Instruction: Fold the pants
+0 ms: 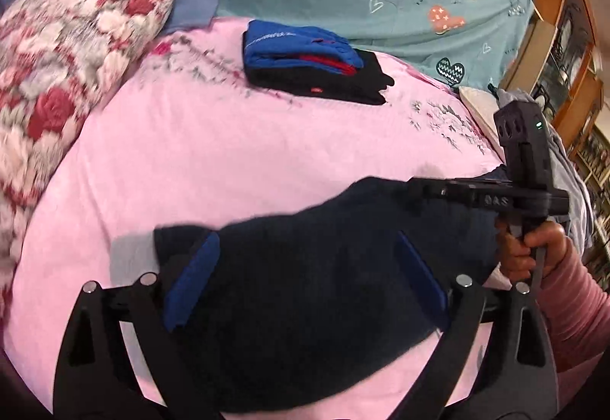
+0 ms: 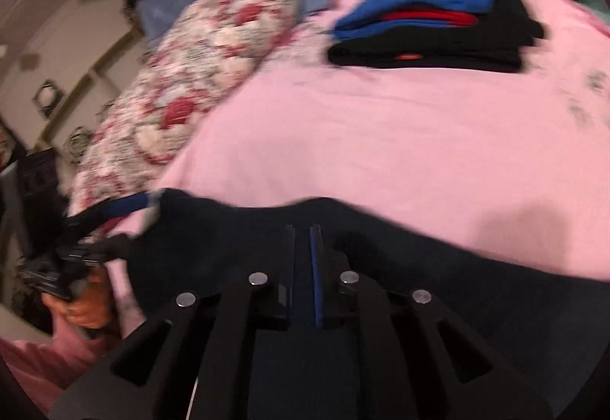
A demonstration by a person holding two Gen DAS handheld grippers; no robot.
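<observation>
Dark pants lie under the wide-open left claw; right claw pinches them.

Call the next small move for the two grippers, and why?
Probably shut the left gripper on the dark navy pants: its jaws straddle the cloth wide open, while the right gripper looks clamped on the same edge over the pink sheet.

- The dark pants run off the near edge in both views, so no telling how far they go.
- Right wrist view is smeared with motion blur; the floral pillow pattern is mush.
- The far stack of folded clothes looks blurry too; can't count its layers.
</observation>
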